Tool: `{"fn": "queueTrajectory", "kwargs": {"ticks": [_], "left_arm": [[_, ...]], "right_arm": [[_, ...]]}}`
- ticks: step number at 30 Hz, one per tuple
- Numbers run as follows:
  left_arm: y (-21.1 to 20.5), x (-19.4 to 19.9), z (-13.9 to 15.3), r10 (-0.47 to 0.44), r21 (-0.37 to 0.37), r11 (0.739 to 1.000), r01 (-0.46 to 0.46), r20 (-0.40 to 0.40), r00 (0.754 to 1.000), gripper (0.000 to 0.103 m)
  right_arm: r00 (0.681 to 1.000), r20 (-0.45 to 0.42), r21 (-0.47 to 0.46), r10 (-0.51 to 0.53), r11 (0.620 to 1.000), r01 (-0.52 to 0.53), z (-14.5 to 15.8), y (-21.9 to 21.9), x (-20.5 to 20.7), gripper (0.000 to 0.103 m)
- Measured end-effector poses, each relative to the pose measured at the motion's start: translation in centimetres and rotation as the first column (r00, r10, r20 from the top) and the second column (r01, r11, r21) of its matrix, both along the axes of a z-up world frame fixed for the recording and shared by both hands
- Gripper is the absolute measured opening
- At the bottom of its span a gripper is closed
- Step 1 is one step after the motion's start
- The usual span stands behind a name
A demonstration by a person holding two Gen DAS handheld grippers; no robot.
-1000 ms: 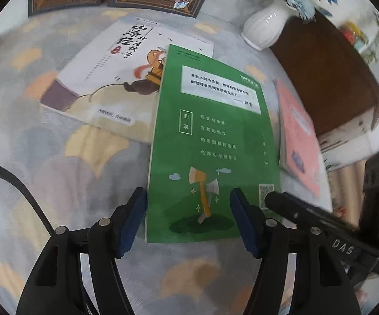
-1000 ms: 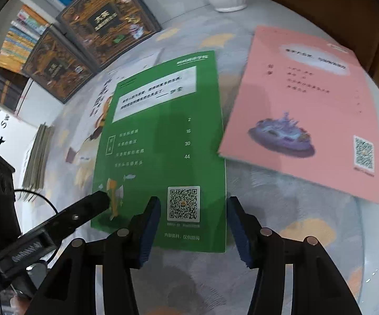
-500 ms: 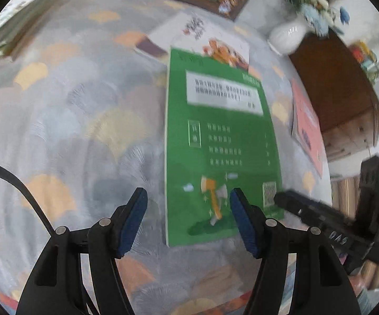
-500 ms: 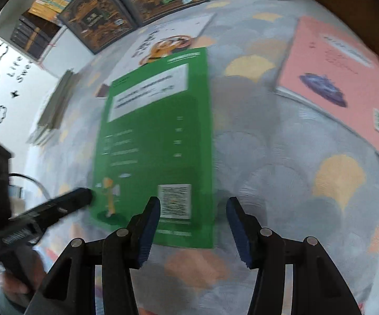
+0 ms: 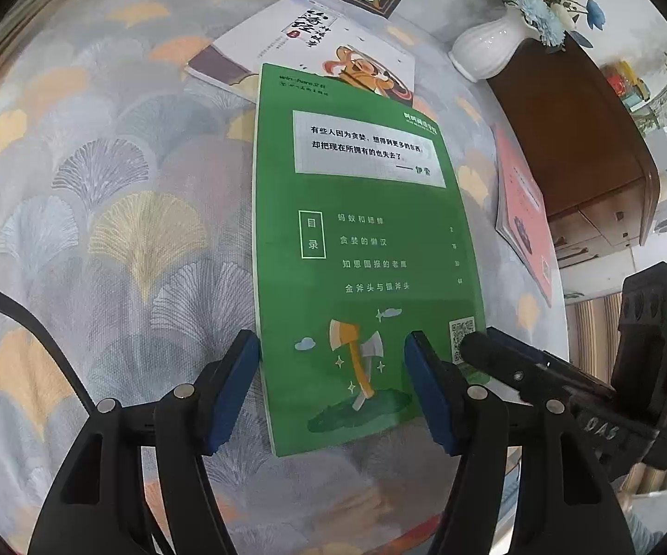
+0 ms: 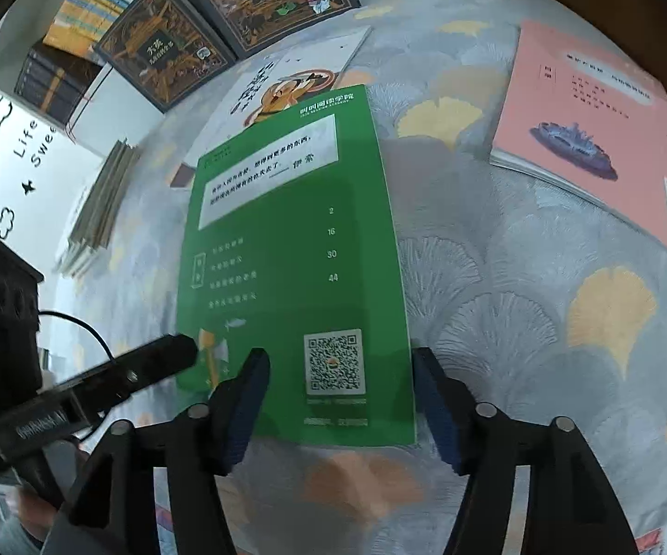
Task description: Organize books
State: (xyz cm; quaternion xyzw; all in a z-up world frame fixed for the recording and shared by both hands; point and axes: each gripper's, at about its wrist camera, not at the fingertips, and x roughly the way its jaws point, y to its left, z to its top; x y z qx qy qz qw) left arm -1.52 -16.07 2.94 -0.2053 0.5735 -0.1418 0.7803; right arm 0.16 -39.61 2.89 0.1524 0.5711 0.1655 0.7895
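Books flat on cloth: green book (image 5: 361, 249), pink book (image 6: 611, 138), white book (image 5: 315, 46).

Green book (image 5: 366, 240): paper, cover smooth with a slight sheen.
Pink book (image 6: 611, 138): paper, matt cover.
Tablecloth (image 5: 116, 212): woven cloth, matt, printed with fan-shaped leaves.
Vase (image 5: 490, 51): white, glossy, ceramic in look.
Cabinet (image 5: 578, 138): dark wood, smooth.
Finger pads (image 5: 229, 391): blue, matt, ribbed.
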Motion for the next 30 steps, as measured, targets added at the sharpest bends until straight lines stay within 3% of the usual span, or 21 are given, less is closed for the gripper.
{"fn": "queueTrajectory", "kwargs": {"ticks": [5,9,11,14,17,19,24,27,30], "left_arm": [[1.3,0.2,-0.3,0.004,-0.034,0.999,-0.004,0.006,1.000,0.062],[2.4,0.2,-0.6,-0.009,-0.099,0.995,0.008,-0.007,1.000,0.062],[3.2,0.3,-0.7,-0.001,-0.149,0.989,-0.002,-0.021,1.000,0.062],[5.7,-0.1,-0.5,0.054,-0.199,0.978,-0.062,-0.046,0.997,0.062],[10.1,-1.5,1.1,0.137,-0.192,0.972,-0.139,-0.020,0.990,0.062],[13.7,-2.8,2.2,0.207,-0.178,0.963,-0.203,0.001,0.978,0.062],[23.6,-6.9,4.8,0.395,-0.105,0.916,-0.388,0.052,0.917,0.062],[27.6,-8.5,5.0,0.446,-0.077,0.894,-0.442,0.059,0.893,0.062],[29.5,-9.2,4.8,0.460,-0.078,0.887,-0.456,0.043,0.887,0.062]], "right_arm": [[0.998,-0.034,0.252,-0.054,0.966,0.061,1.0,-2.2,0.0,0.064],[0.999,0.007,0.485,-0.036,0.874,0.028,4.6,-1.8,0.1,0.062],[0.999,0.040,0.529,-0.003,0.848,-0.019,6.4,-0.3,0.3,0.062],[0.990,0.124,0.473,0.068,0.873,-0.119,9.3,3.6,0.4,0.062],[0.969,0.202,0.392,0.144,0.895,-0.215,12.0,7.9,0.0,0.062],[0.950,0.224,0.358,0.218,0.888,-0.288,13.0,11.3,-0.4,0.062],[0.917,0.196,0.357,0.348,0.845,-0.397,12.5,17.8,-1.8,0.061],[0.900,0.243,0.251,0.361,0.873,-0.418,12.5,20.3,-2.4,0.063],[0.912,0.177,0.234,0.370,0.884,-0.404,11.4,21.7,-1.1,0.062]]}}
